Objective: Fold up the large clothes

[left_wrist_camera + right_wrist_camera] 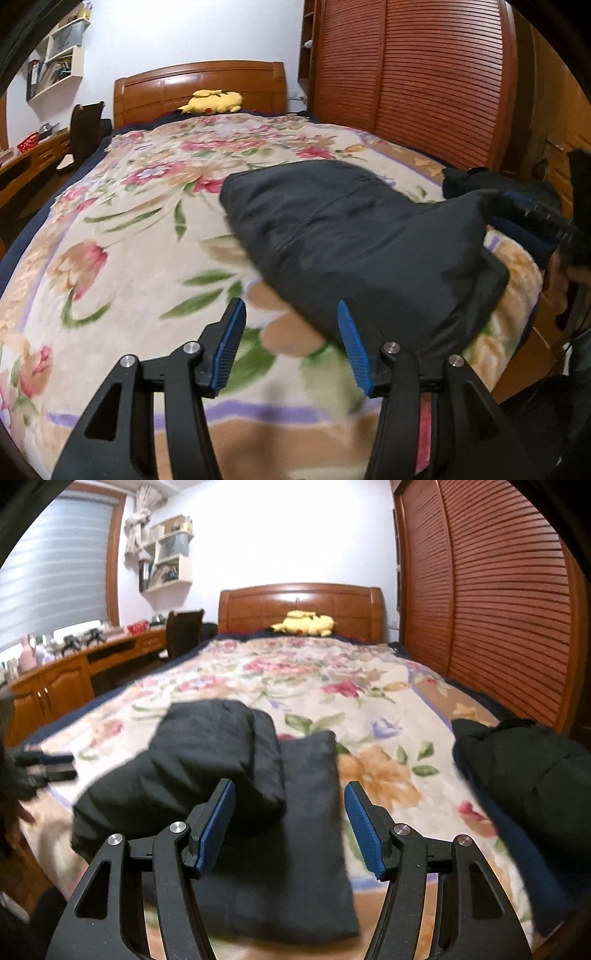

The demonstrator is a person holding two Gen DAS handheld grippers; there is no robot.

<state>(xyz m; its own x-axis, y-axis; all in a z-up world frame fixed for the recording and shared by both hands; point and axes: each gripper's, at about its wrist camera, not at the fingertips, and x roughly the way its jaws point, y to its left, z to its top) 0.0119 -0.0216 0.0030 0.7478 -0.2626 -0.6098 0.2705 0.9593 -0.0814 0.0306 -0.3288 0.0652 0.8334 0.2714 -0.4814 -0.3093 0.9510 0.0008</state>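
Bed (pixel 369 672) takes most of both views, floral blanket (pixel 155 236) spread flat over it, which I read as the work surface: wide, soft, nothing to snag. Wardrobe (pixel 498 602) with slatted doors runs along the far side, headboard (pixel 301 605) at the top end with a yellow plush toy (pixel 308 623) parked against it, well apart from the work. Counter (pixel 66 672) under the window carries small clutter, not relevant. Task item: dark padded garment (pixel 236 786), lying on the near part of the bed, already doubled over, one thick puffy fold stacked on a flatter panel that runs toward me. Judging by that, the fold is well along, maybe one more pass or a squaring-up left. Second dark bundle (pixel 524 771) sits near the wardrobe edge, apart from the first; can't tell if it's folded or waiting. Left hand-held gripper (pixel 291 343) is wide open, holding nothing, hovering over blanket just beside the garment's near left edge. Right hand-held gripper (pixel 288 823) is also wide open and empty, above the flat panel with its fingers straddling it; contact I can't tell, frames are motion-blurred. Both look positioned either side of the garment for a two-point pinch.
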